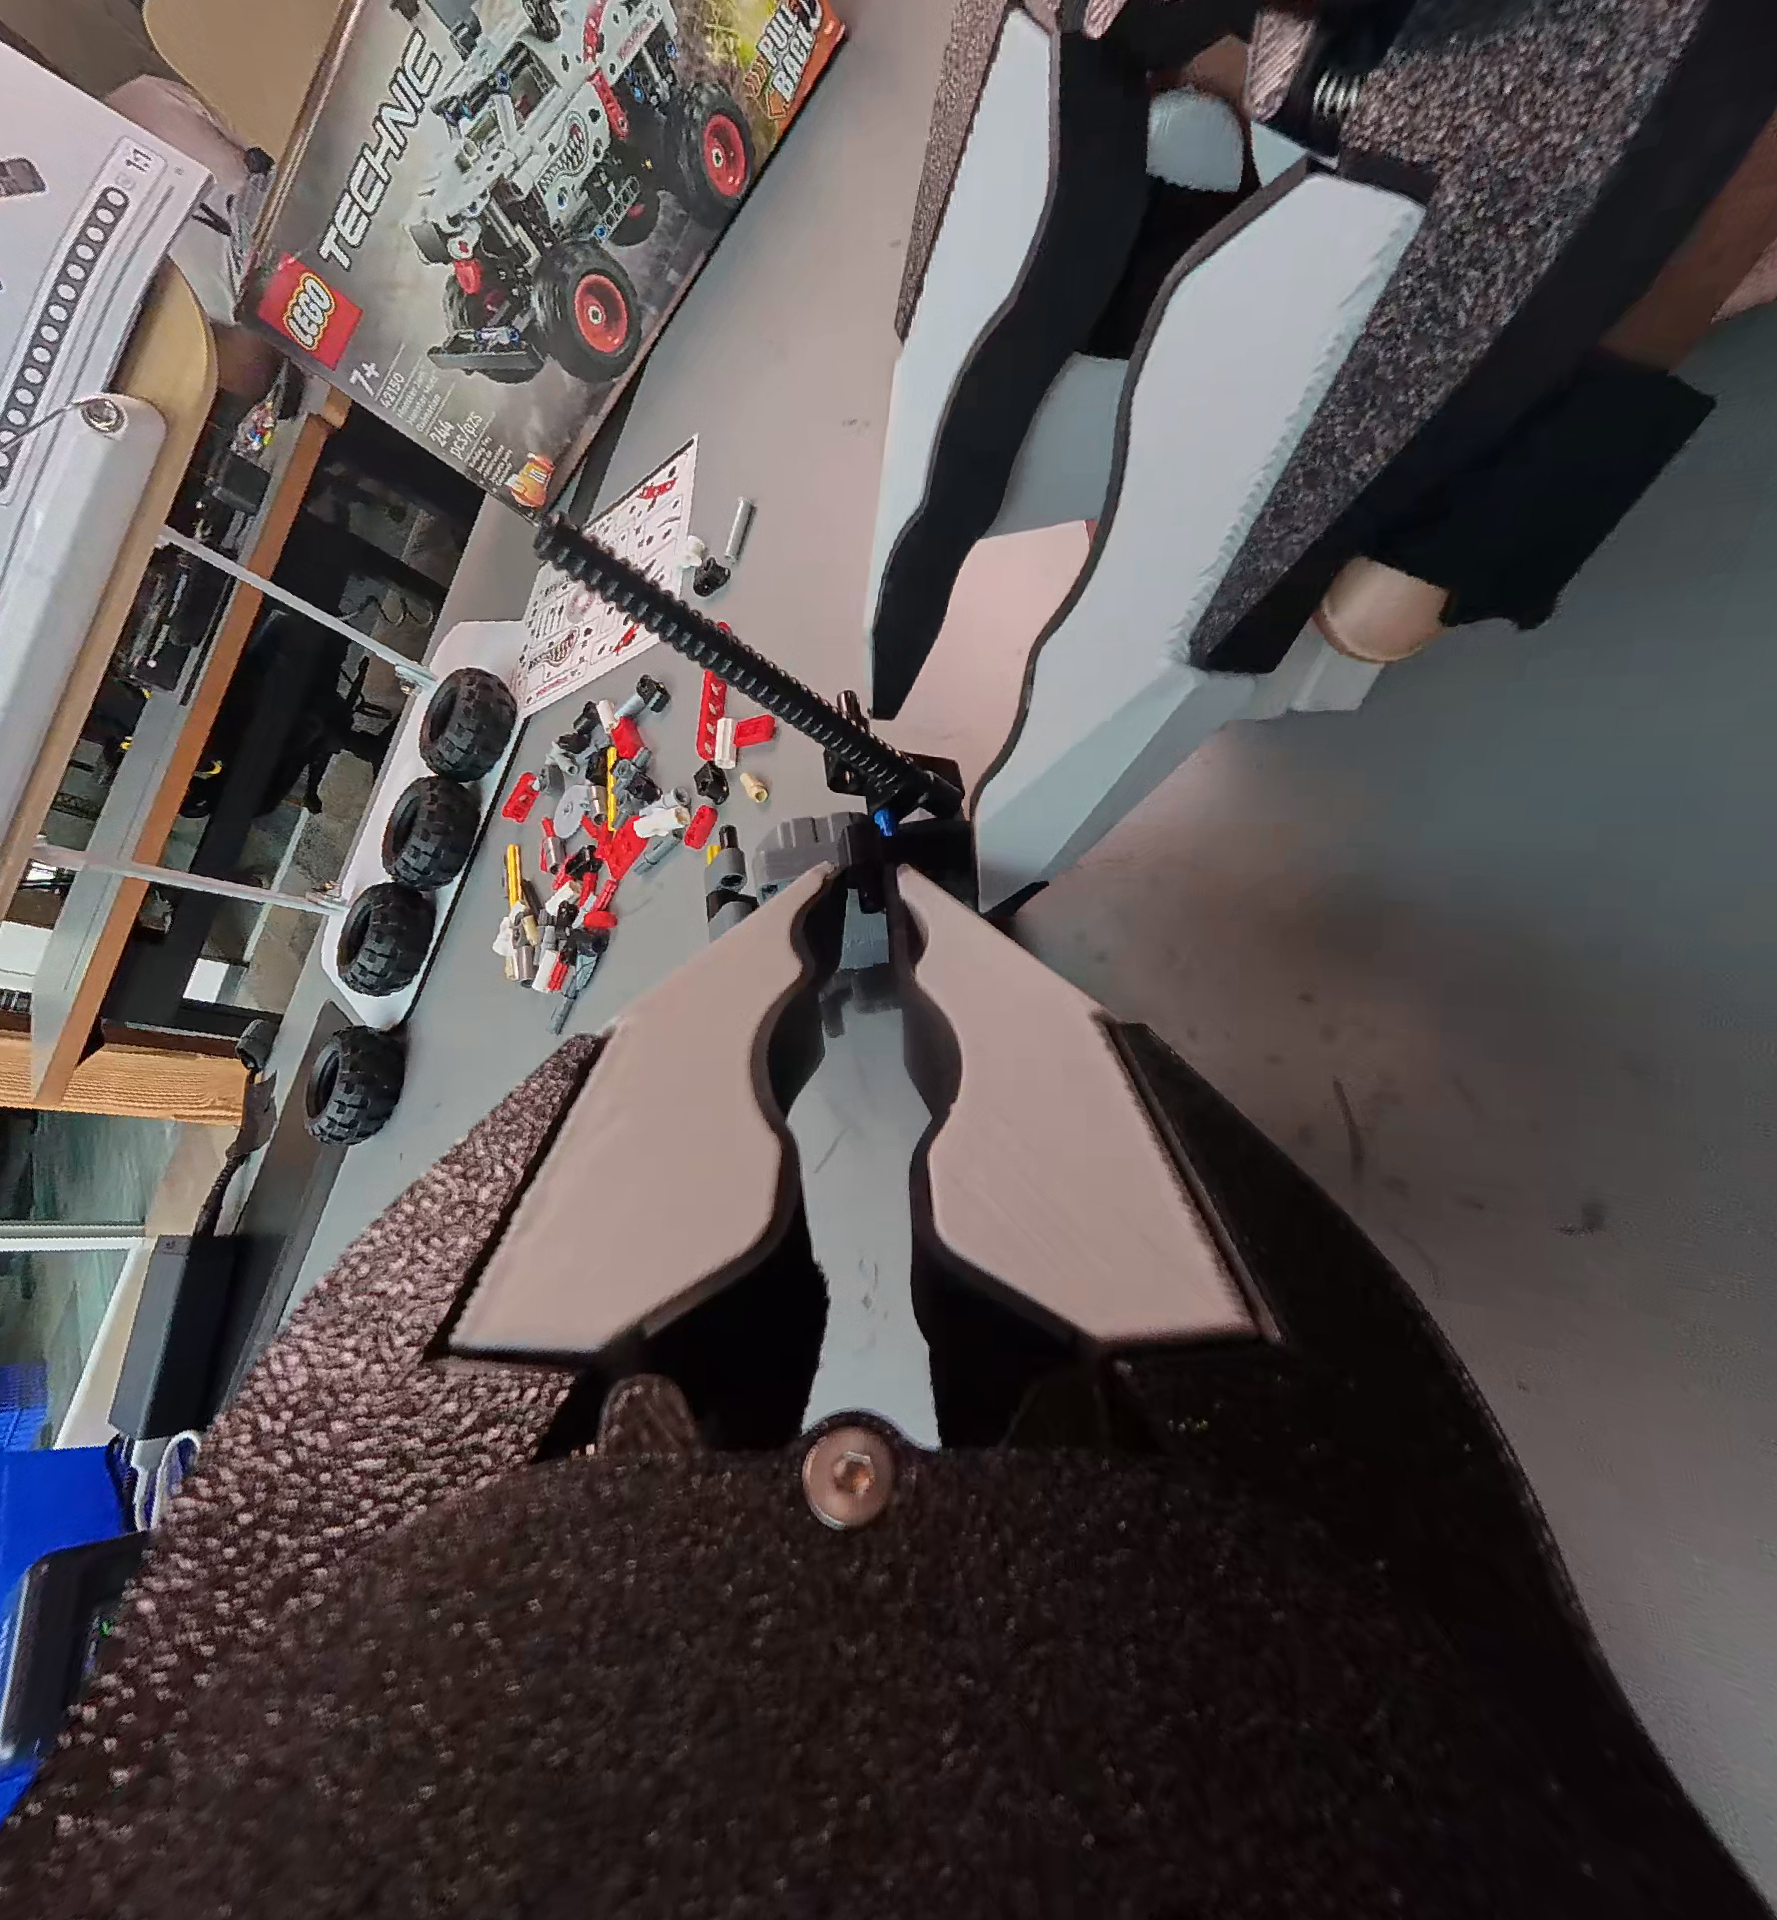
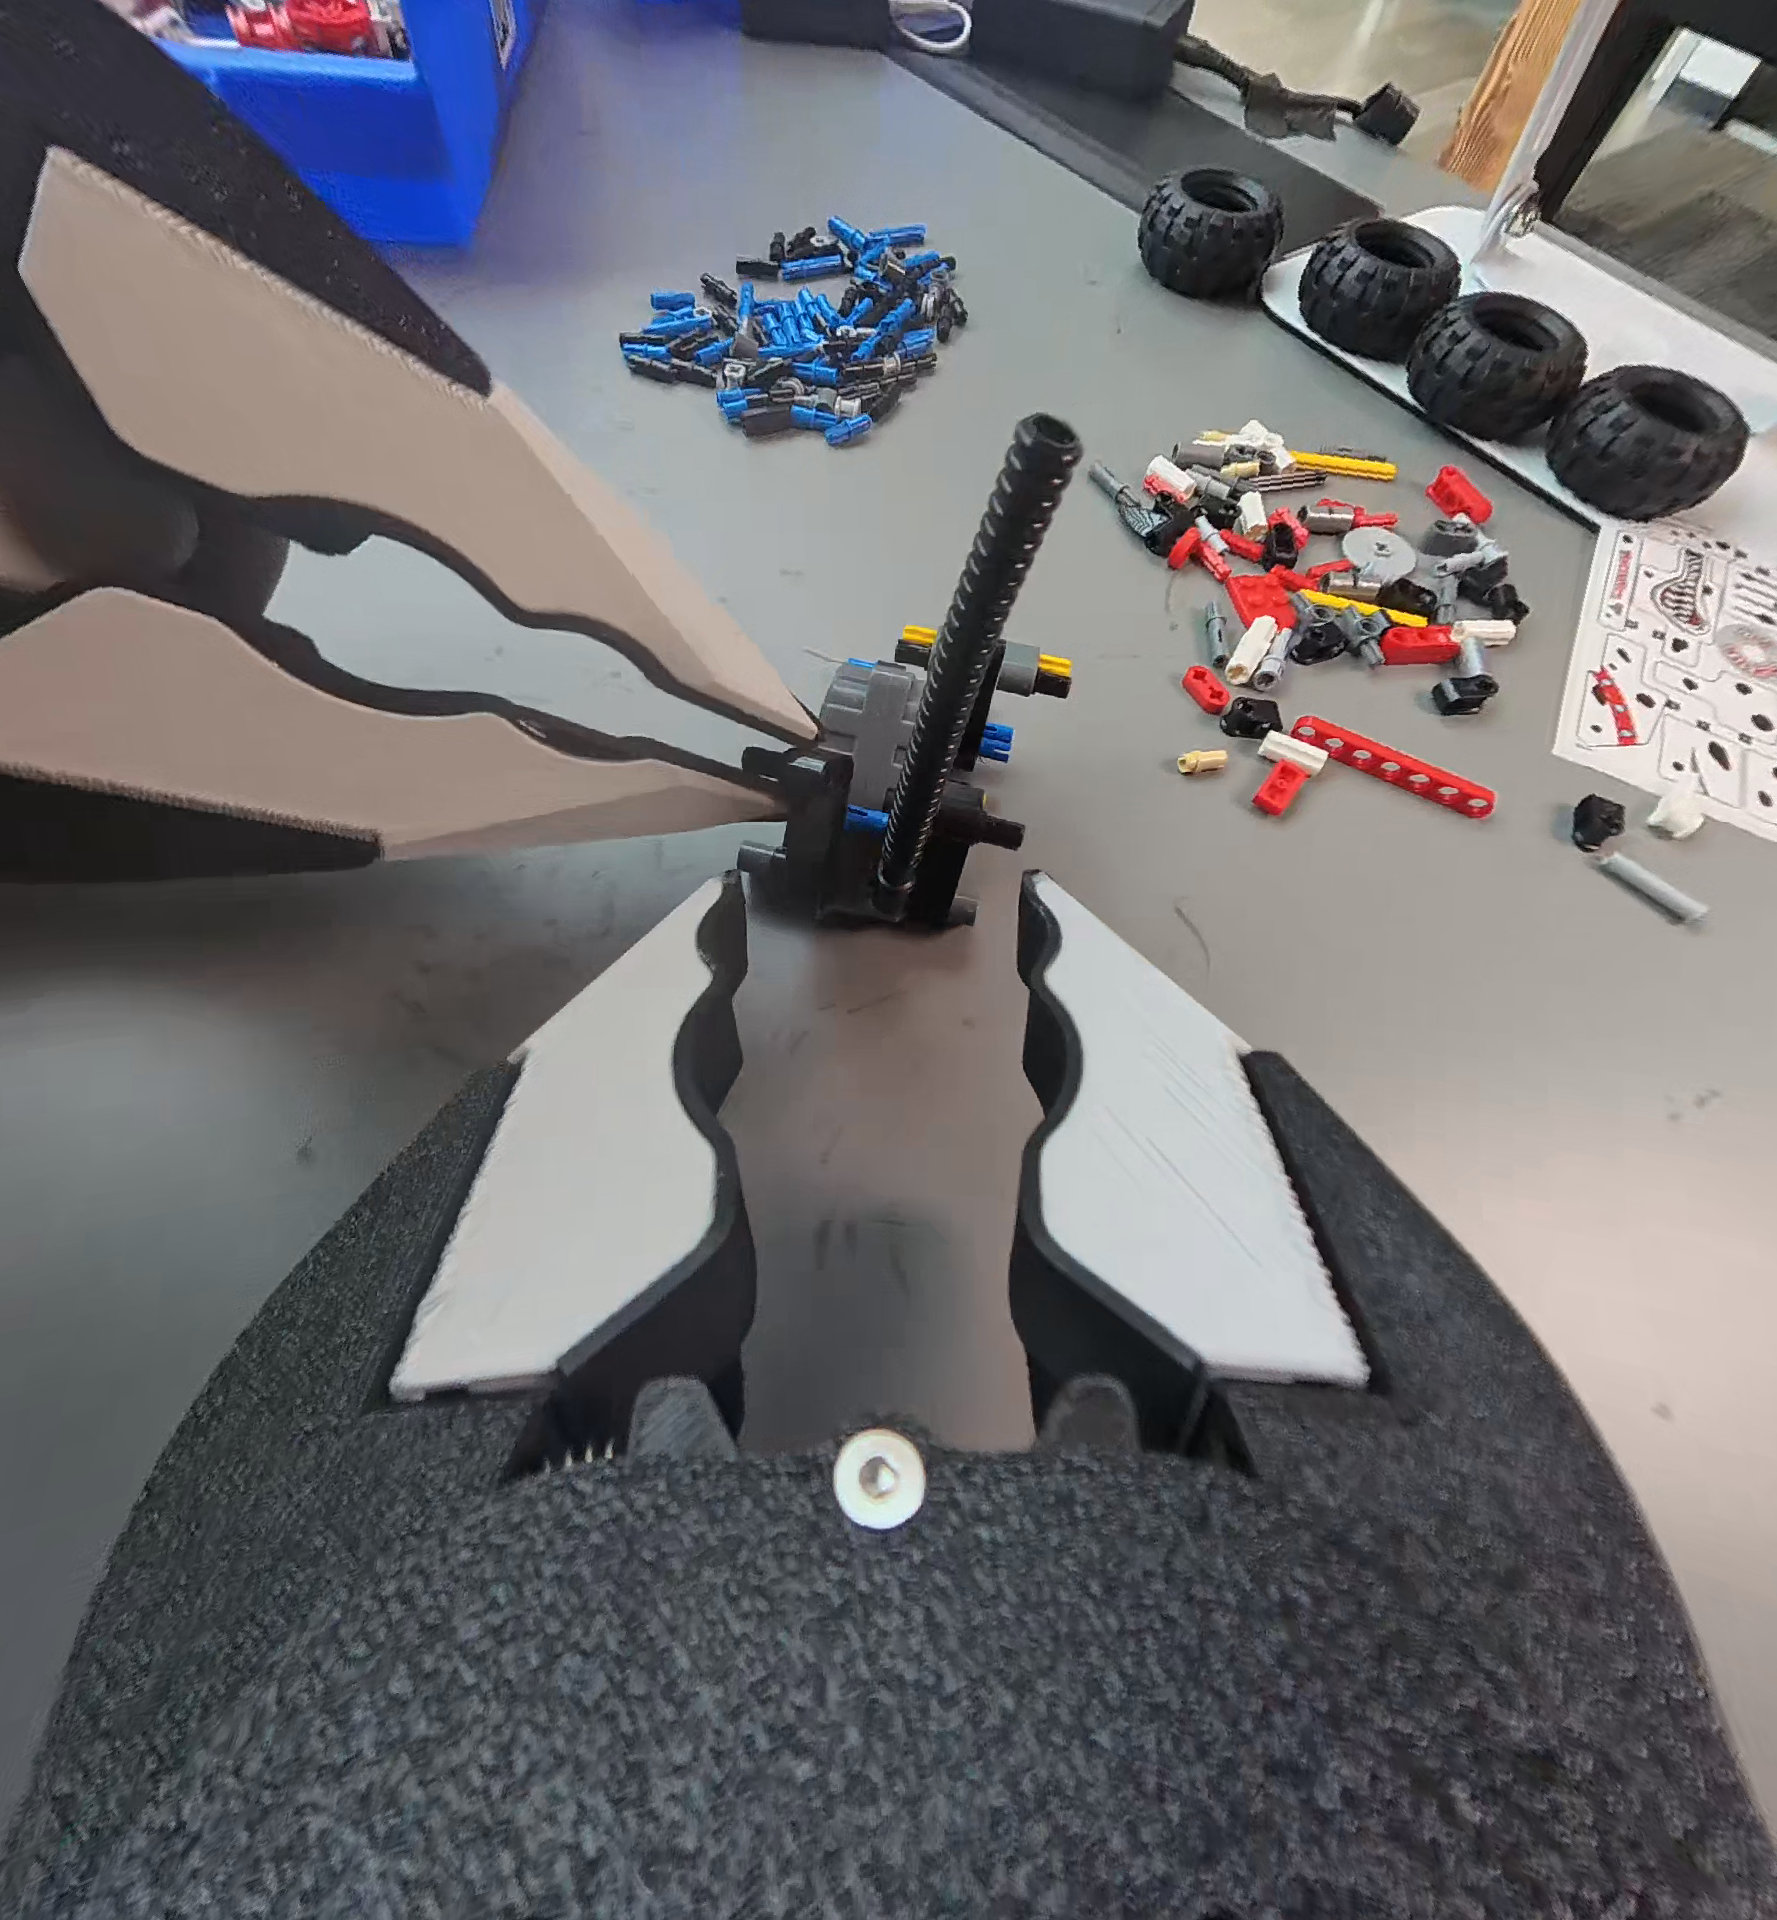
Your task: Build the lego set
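Observation:
A small lego assembly (image 2: 868, 790) of a grey block, black beams, blue and yellow pins and a long black ribbed hose (image 2: 977, 623) stands on the grey table (image 2: 1279, 1091). My left gripper (image 2: 790, 769) comes in from the left and is shut on the assembly's grey and black side. In the left wrist view the left gripper (image 1: 863, 878) pinches the assembly (image 1: 811, 842) at its tips. My right gripper (image 2: 879, 883) is open, its tips on either side of the assembly's base. It also shows in the left wrist view (image 1: 936, 805), jaws apart.
A pile of blue and black pins (image 2: 811, 332) lies beyond the assembly. Mixed red, grey and white pieces (image 2: 1331, 582), a red beam (image 2: 1393, 764), a sticker sheet (image 2: 1715, 675) and several black tyres (image 2: 1486, 353) lie to the right. The set's box (image 1: 541, 208) is nearby. The tips of both grippers are at nearly the same place.

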Demonstrator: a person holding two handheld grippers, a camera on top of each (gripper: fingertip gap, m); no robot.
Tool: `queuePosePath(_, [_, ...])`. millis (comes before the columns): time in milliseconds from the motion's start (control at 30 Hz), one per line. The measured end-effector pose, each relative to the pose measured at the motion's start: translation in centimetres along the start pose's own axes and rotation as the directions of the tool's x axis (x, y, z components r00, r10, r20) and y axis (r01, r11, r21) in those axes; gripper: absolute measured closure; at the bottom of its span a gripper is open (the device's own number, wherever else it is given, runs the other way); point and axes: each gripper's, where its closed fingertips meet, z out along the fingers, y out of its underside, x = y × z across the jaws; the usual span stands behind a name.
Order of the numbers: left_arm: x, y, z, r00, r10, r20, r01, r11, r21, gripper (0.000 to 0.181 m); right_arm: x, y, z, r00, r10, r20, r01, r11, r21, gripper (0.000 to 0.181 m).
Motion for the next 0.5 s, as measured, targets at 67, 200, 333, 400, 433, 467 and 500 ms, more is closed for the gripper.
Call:
queuePosePath(67, [-0.04,0.0,0.07,1.0,-0.004,0.003,0.004,1.0,-0.004,0.173,0.0,-0.06,0.46,0.999,0.031,0.017,-0.031,0.999,-0.011,0.133])
queuePosePath(200, [-0.05,-0.01,0.17,1.0,-0.009,0.007,0.009,1.0,-0.014,0.173,0.06,0.15,1.1,0.999,0.041,0.02,-0.041,0.998,-0.041,0.143])
queuePosePath(333, [-0.09,0.1,0.14,1.0,-0.021,0.008,0.021,1.0,-0.022,0.173,-0.02,0.01,1.21,1.0,0.011,-0.001,-0.011,0.999,-0.036,0.145])
queuePosePath(400, [-0.09,0.13,0.09,1.0,-0.03,0.008,0.03,0.999,-0.026,0.173,-0.06,-0.04,1.16,1.0,0.007,-0.002,-0.007,1.0,-0.031,0.146])
queuePosePath(433, [-0.11,0.12,0.04,0.999,-0.033,0.009,0.033,0.999,-0.027,0.173,-0.08,-0.07,1.15,1.0,0.004,-0.002,-0.004,1.0,-0.029,0.146])
queuePosePath(467, [-0.12,0.11,0.0,0.999,-0.034,0.01,0.034,0.999,-0.028,0.173,-0.1,-0.11,1.13,1.0,0.002,-0.002,-0.002,1.0,-0.026,0.146])
queuePosePath(500, [-0.12,0.1,-0.05,0.999,-0.036,0.011,0.037,0.999,-0.028,0.173,-0.12,-0.13,1.11,1.0,0.001,-0.002,-0.001,1.0,-0.024,0.147])
